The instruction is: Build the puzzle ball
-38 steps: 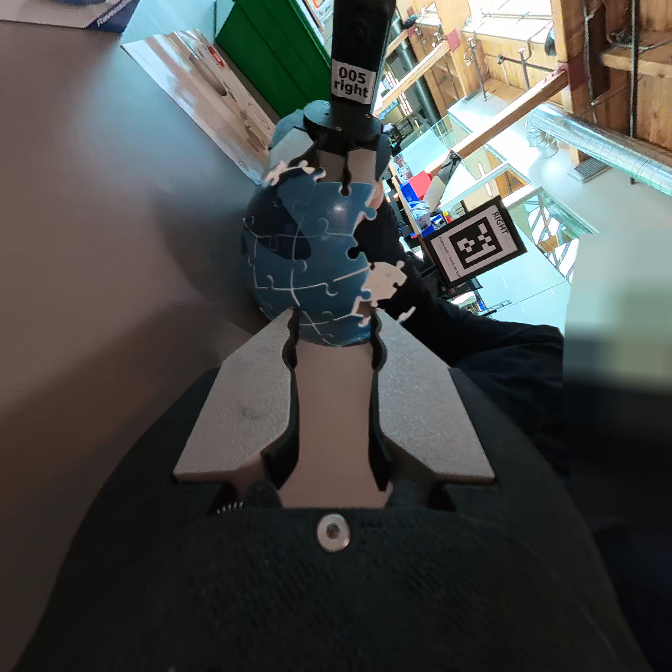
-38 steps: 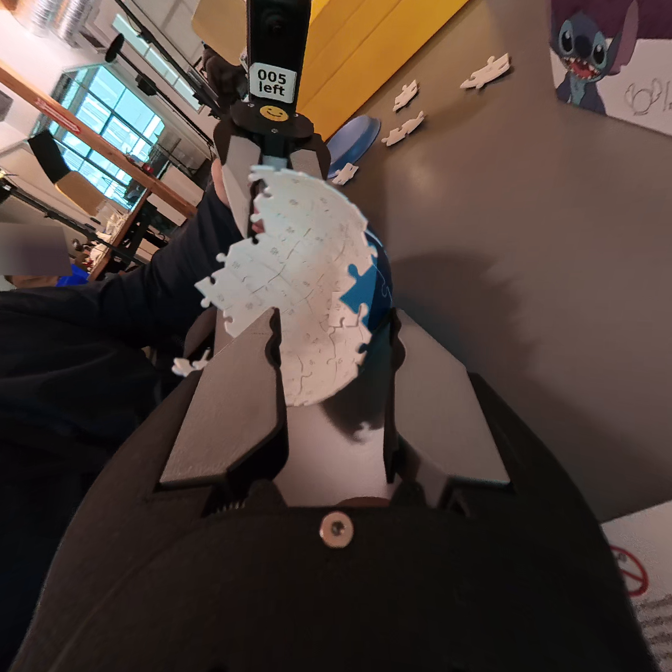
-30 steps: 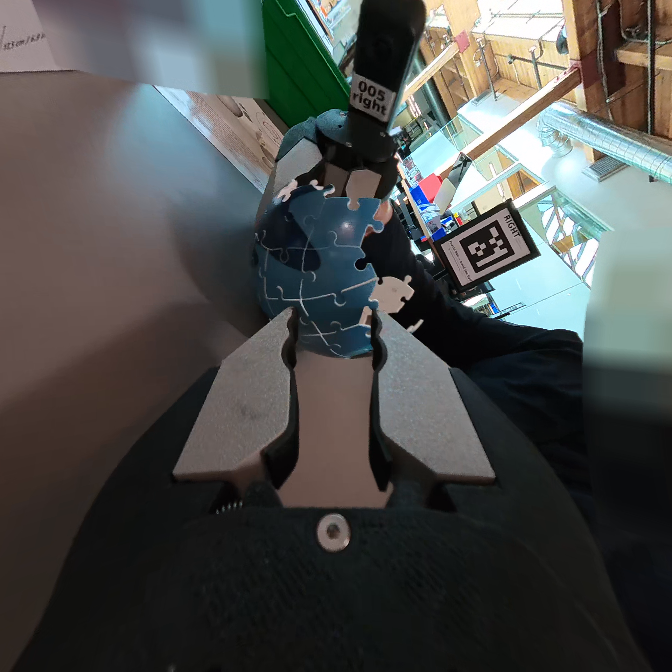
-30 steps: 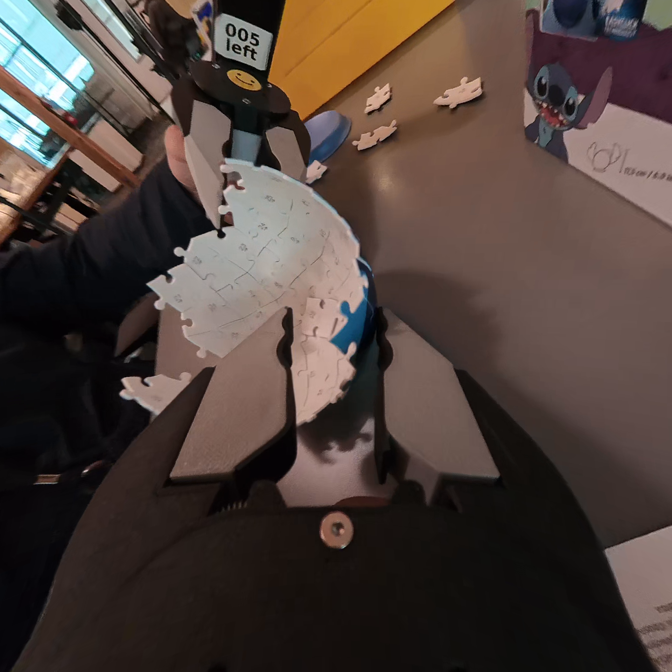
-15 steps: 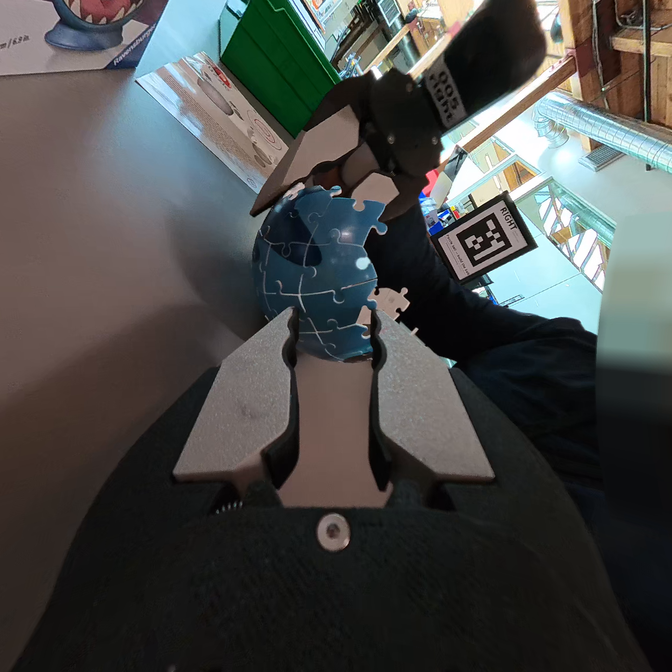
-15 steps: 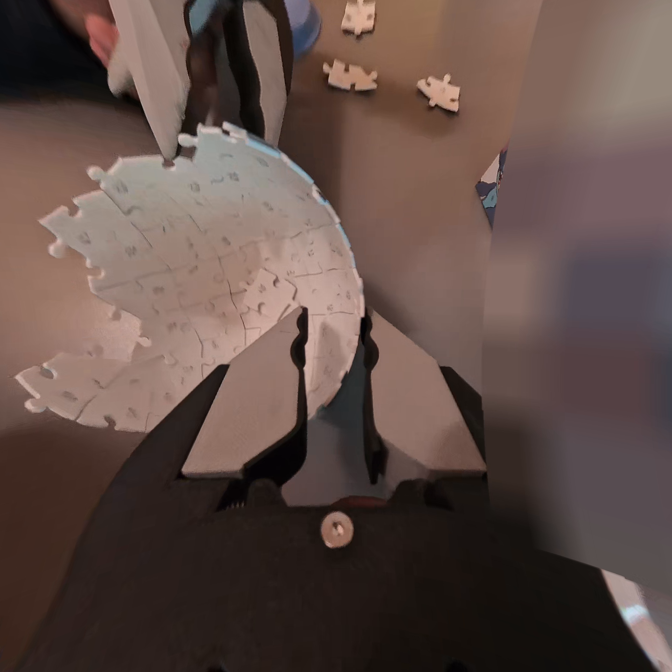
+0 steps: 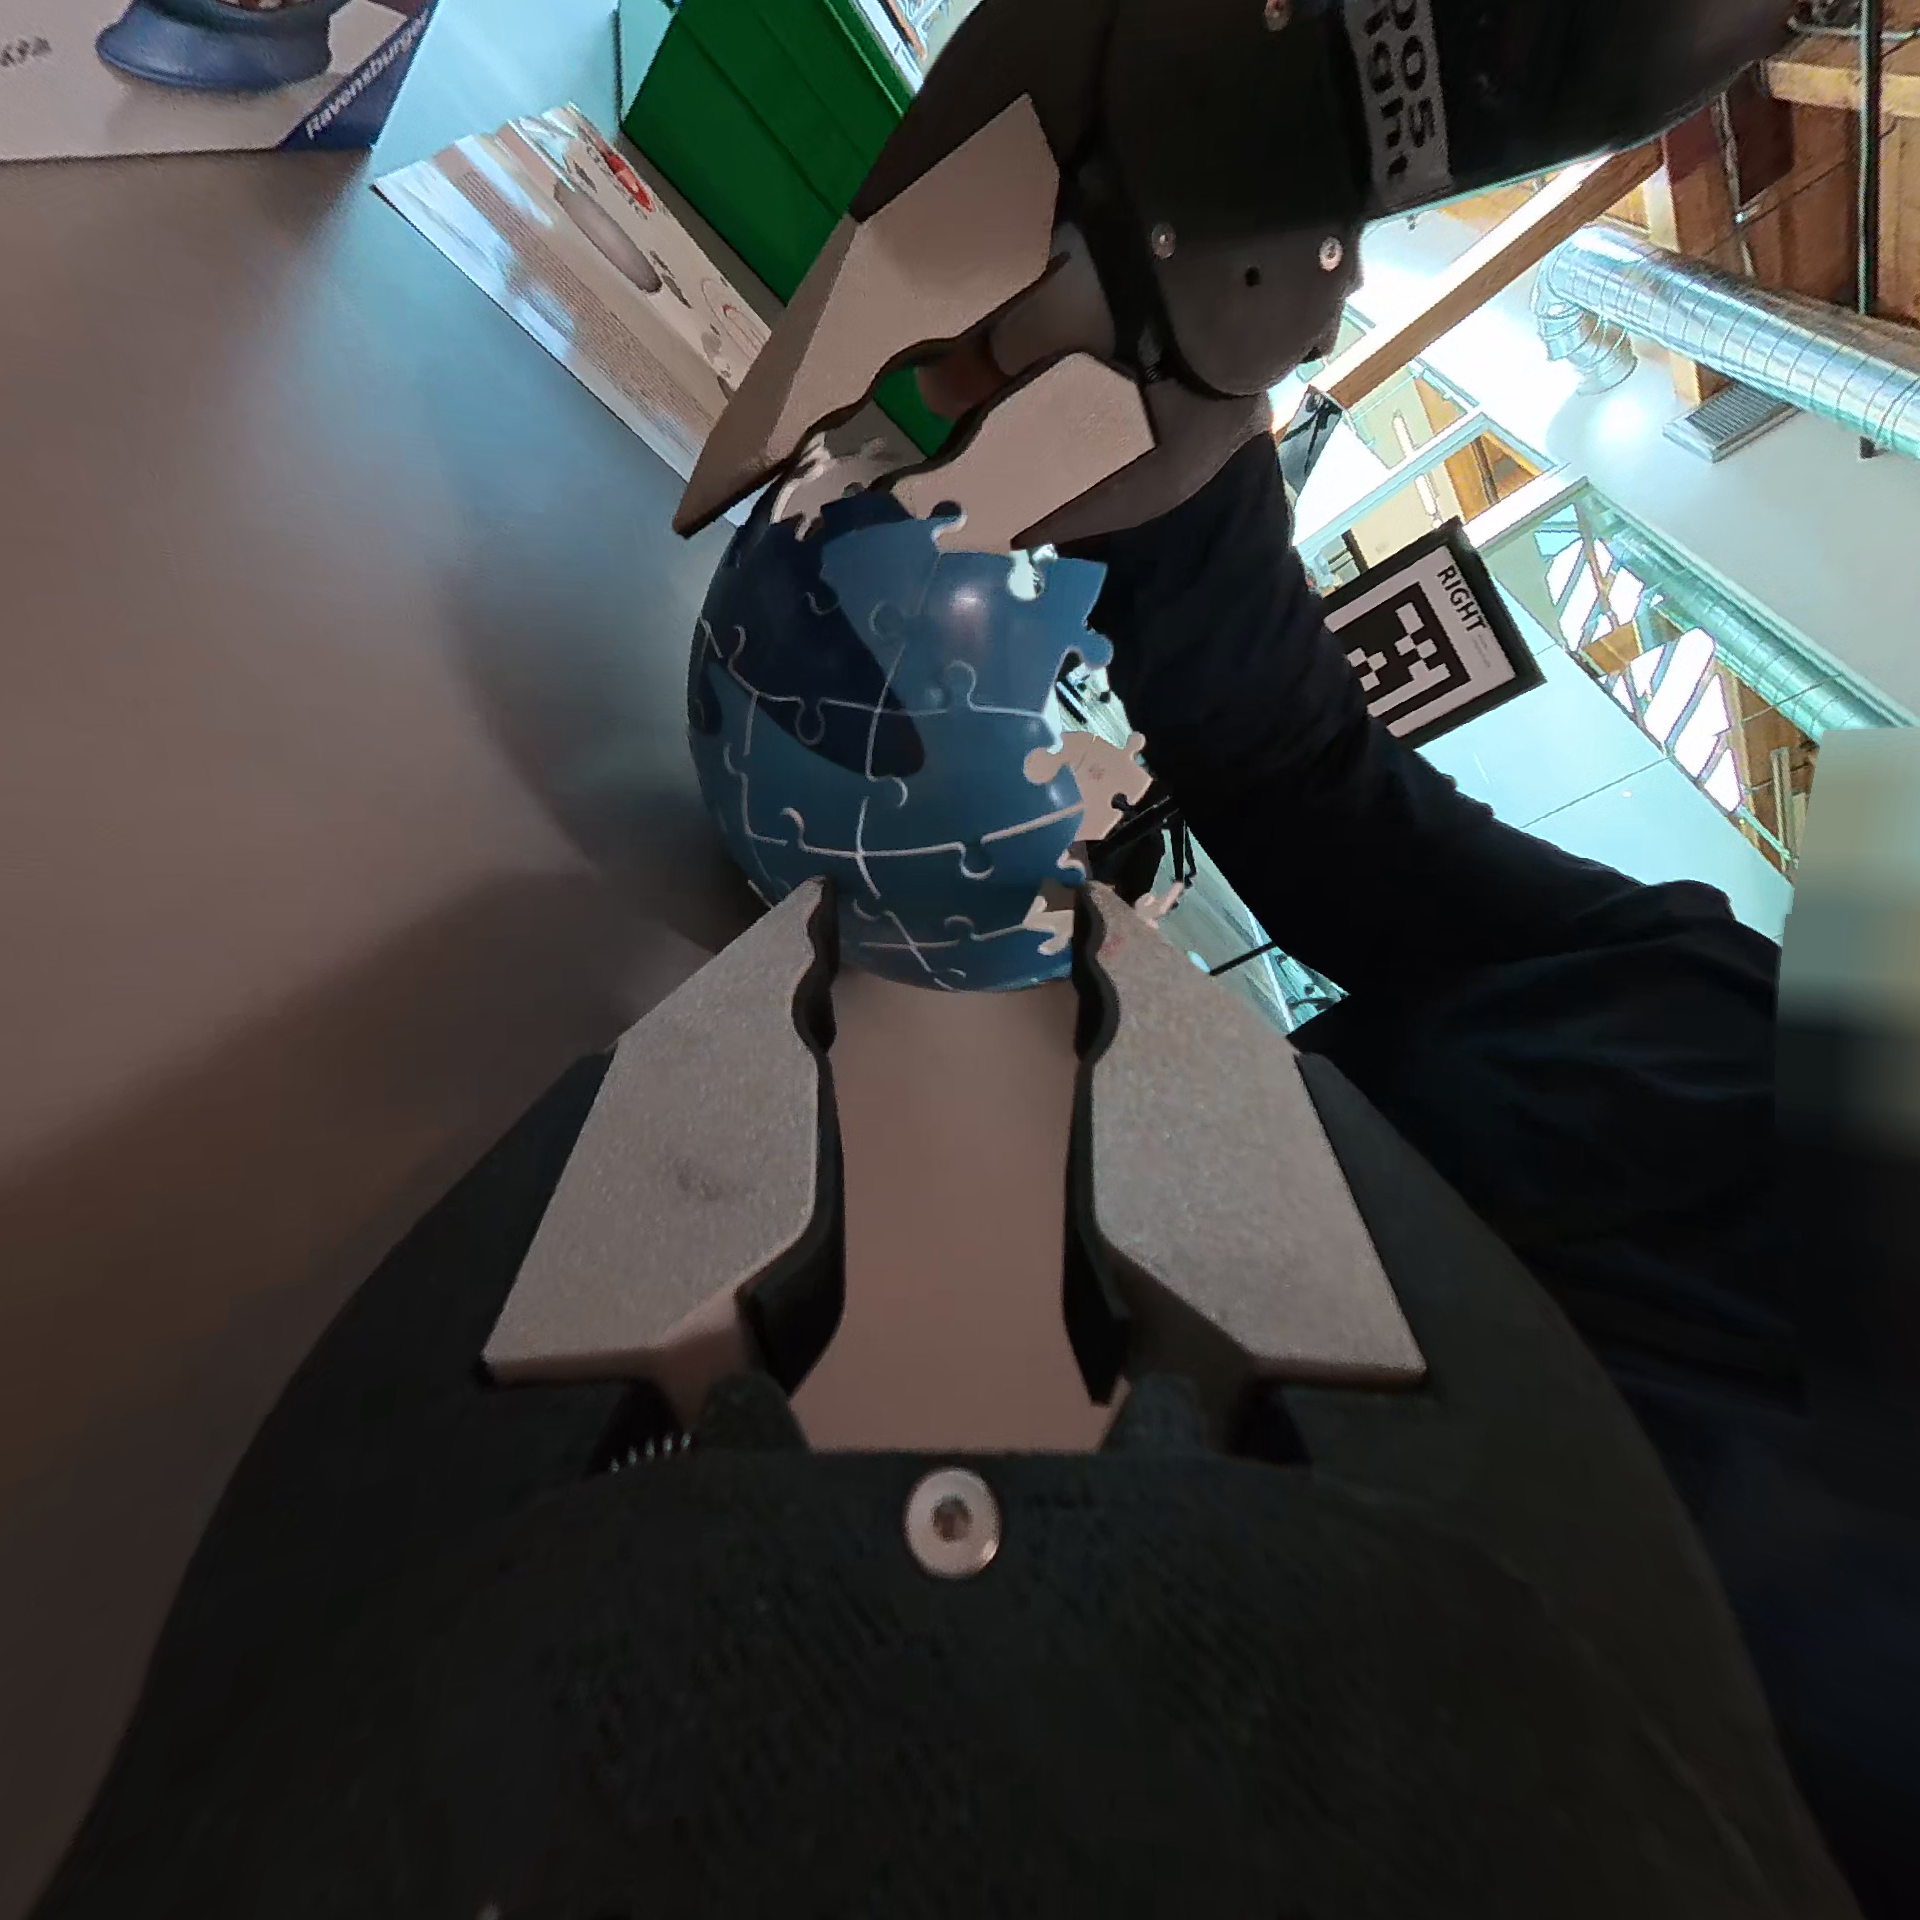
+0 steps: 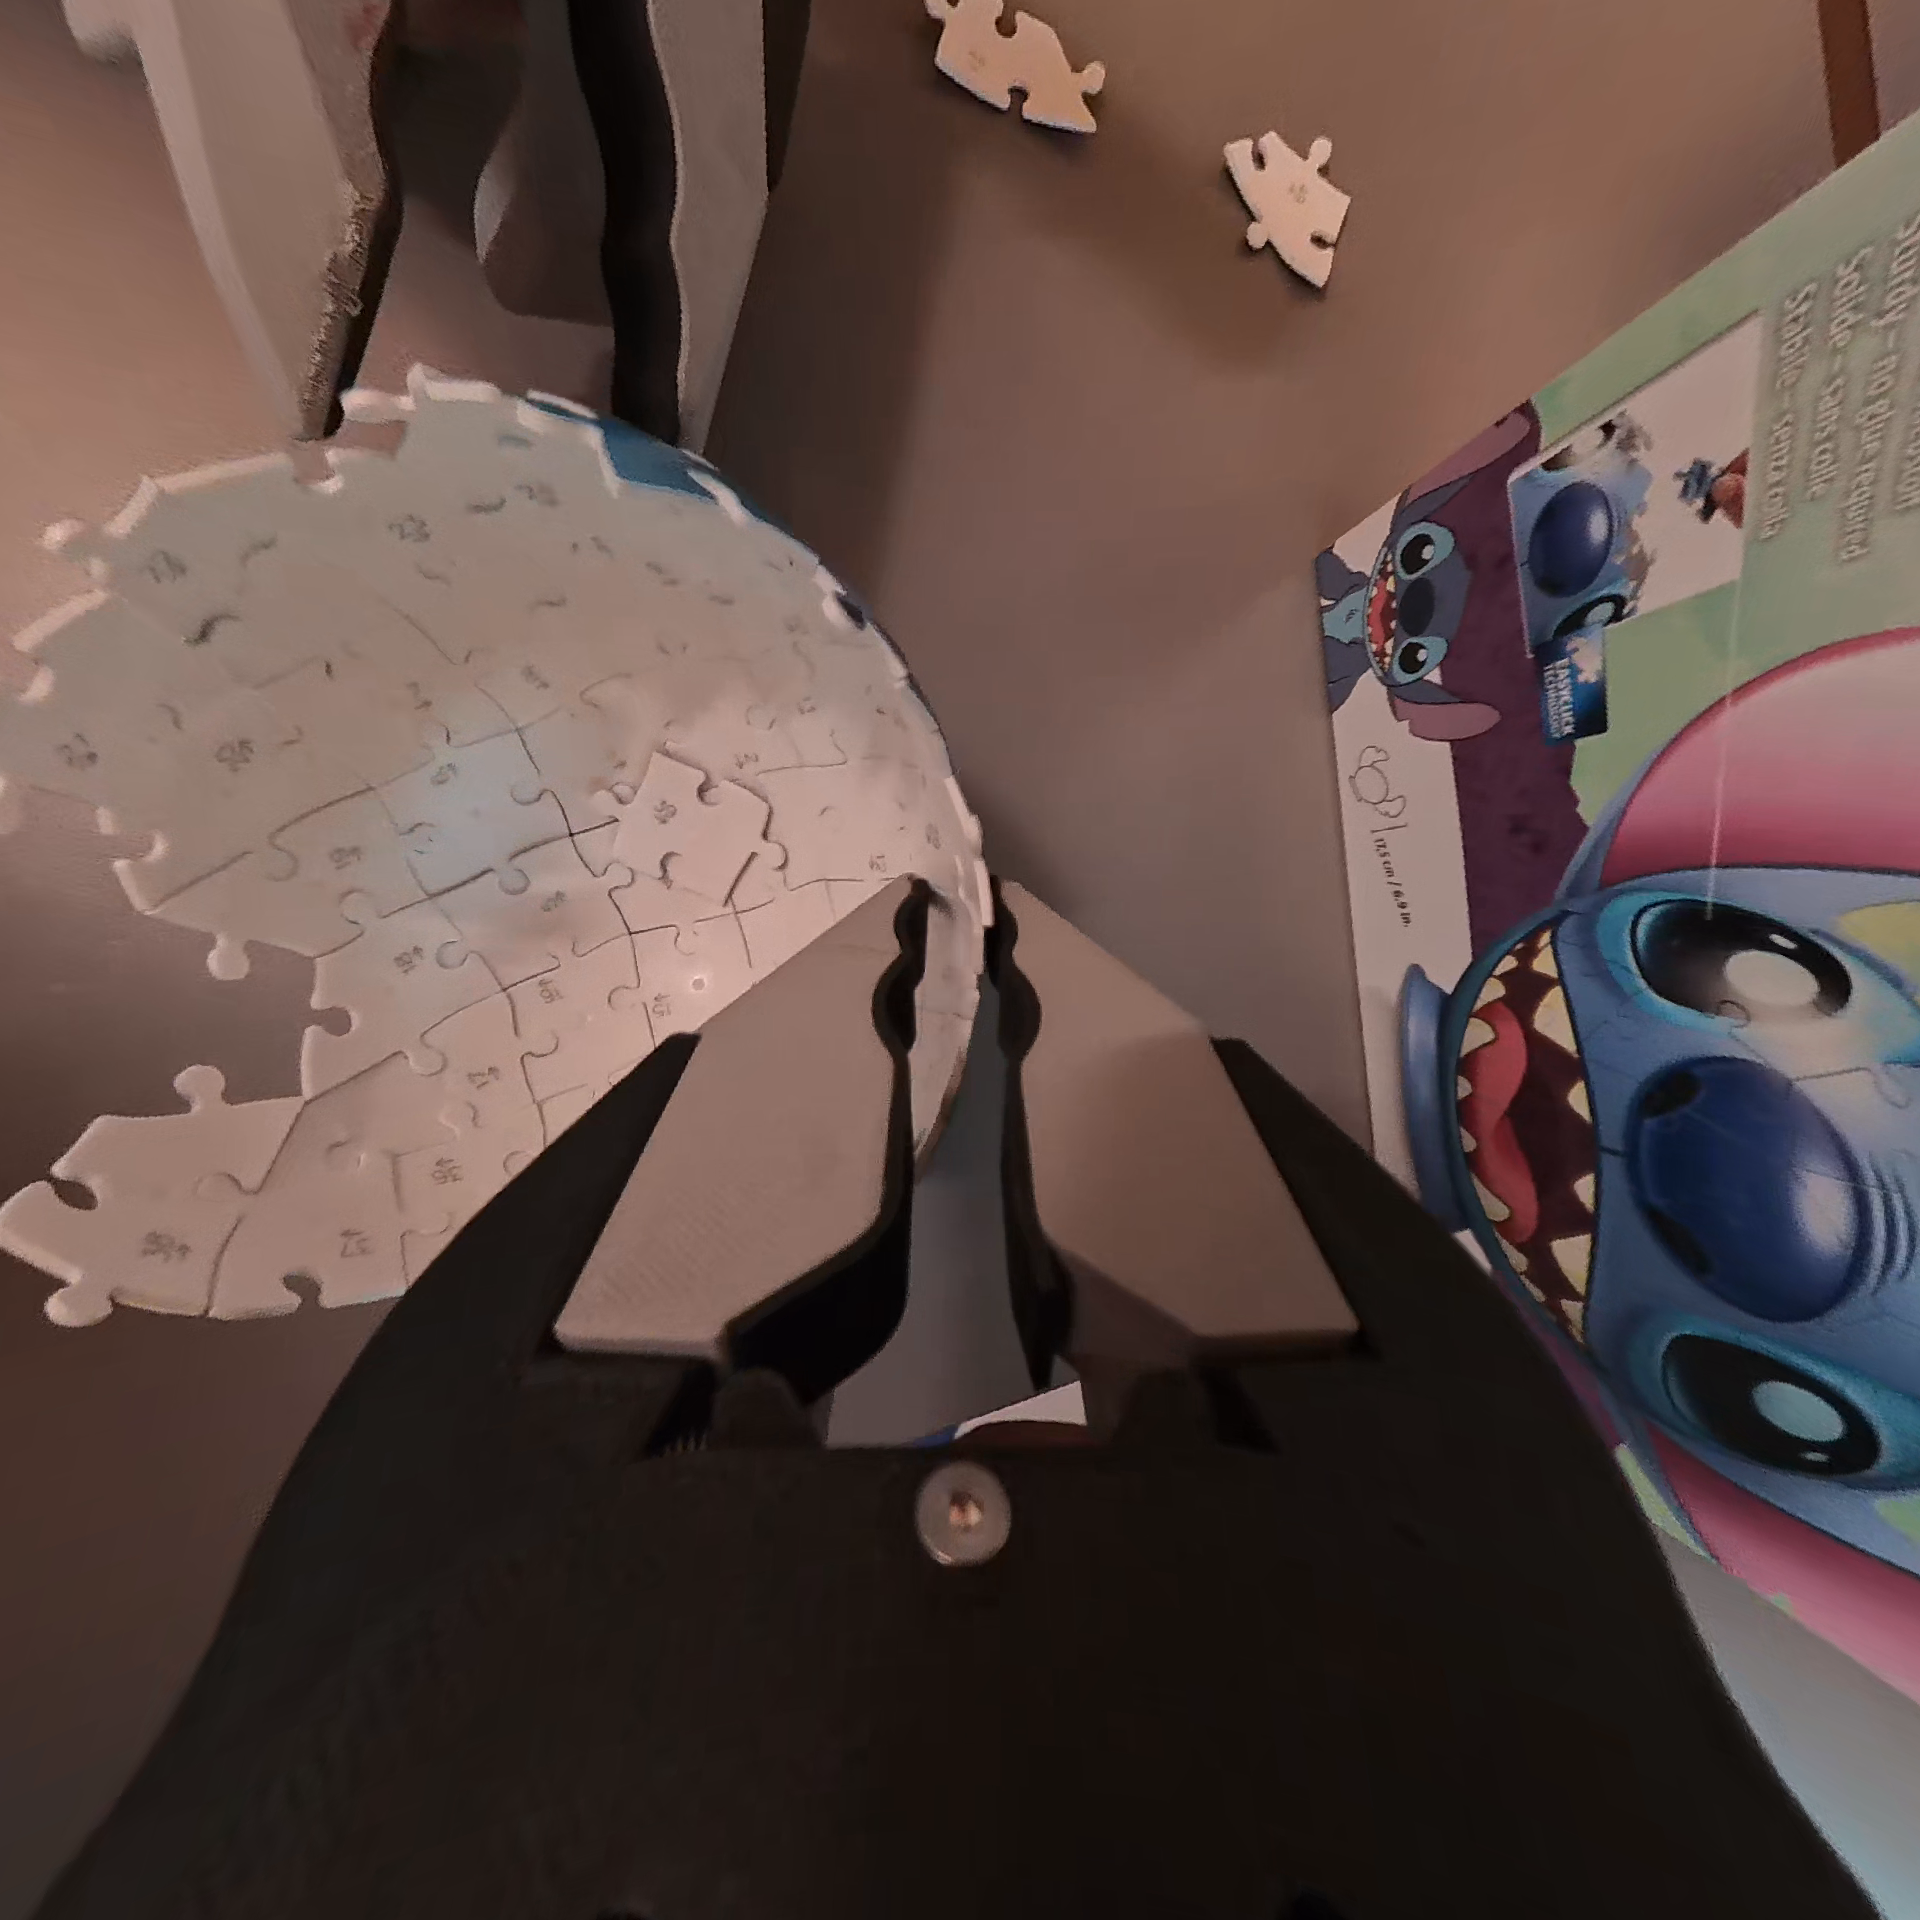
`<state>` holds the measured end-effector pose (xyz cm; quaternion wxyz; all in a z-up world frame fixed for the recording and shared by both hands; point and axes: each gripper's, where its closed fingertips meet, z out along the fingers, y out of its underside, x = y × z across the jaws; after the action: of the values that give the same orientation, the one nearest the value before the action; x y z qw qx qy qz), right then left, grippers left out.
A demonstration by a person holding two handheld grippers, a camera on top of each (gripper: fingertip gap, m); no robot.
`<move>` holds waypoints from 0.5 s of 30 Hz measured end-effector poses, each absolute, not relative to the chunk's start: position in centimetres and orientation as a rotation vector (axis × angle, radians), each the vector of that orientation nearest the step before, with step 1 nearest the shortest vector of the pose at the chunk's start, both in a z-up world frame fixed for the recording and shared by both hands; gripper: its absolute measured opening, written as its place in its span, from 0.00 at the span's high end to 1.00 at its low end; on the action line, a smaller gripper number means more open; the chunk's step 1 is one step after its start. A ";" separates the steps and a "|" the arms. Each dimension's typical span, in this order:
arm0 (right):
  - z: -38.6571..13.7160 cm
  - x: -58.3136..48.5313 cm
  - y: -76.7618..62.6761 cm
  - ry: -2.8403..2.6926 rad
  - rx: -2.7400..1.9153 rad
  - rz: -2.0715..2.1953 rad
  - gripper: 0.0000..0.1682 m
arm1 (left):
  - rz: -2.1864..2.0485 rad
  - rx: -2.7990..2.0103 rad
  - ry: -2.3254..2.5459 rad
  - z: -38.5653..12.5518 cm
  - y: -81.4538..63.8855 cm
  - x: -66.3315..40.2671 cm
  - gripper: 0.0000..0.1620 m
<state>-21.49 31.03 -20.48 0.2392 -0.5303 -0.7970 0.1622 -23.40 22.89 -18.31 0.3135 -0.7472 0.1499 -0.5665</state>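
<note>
The puzzle ball [image 7: 883, 748] is a partly built blue shell with a jagged open rim. The right wrist view shows its white numbered inside [image 8: 436, 831]. My left gripper [image 7: 956, 914] is shut on the shell's lower edge and holds it above the grey table. Its fingers [image 8: 717, 187] show at the top of the right wrist view. My right gripper [image 8: 951, 904] is nearly closed and pinches the shell's rim on the opposite side. It also shows in the left wrist view [image 7: 852, 499], over the top of the ball. One piece [image 8: 686, 821] sits slightly raised inside the shell.
Two loose white pieces [image 8: 1013, 78] [image 8: 1288, 203] lie on the table beyond the ball. The puzzle box [image 8: 1662, 935] with a blue cartoon figure lies to the right. A leaflet [image 7: 582, 270] and a green box [image 7: 769, 135] stand farther off. A person's dark sleeve [image 7: 1351, 831] is behind the ball. About 9 cm separates my left fingertips from my right.
My right gripper's jaws have narrowed from wide apart to a pinch on the shell's rim, and it has tilted over and come closer. The left gripper keeps its hold.
</note>
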 end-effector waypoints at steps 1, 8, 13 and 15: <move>-20.3 -21.6 31.1 -2.178 -1.445 0.439 0.96 | -1.492 -1.965 0.394 -18.2 22.9 -23.5 0.73; -18.7 -22.4 31.4 -2.106 -1.328 0.334 0.98 | -1.506 -1.879 0.367 -16.4 23.1 -24.1 0.76; -16.2 -22.9 32.3 -1.938 -1.133 0.154 0.99 | -1.474 -1.842 0.356 -15.3 23.1 -25.2 0.76; -14.9 -22.9 32.2 -1.850 -1.039 0.092 0.99 | -1.463 -1.823 0.337 -14.8 23.2 -25.7 0.76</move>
<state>-22.94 32.25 -14.90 0.4872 -0.4273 -0.7607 0.0380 -25.74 23.21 -14.79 0.3803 -0.7138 0.1321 -0.5731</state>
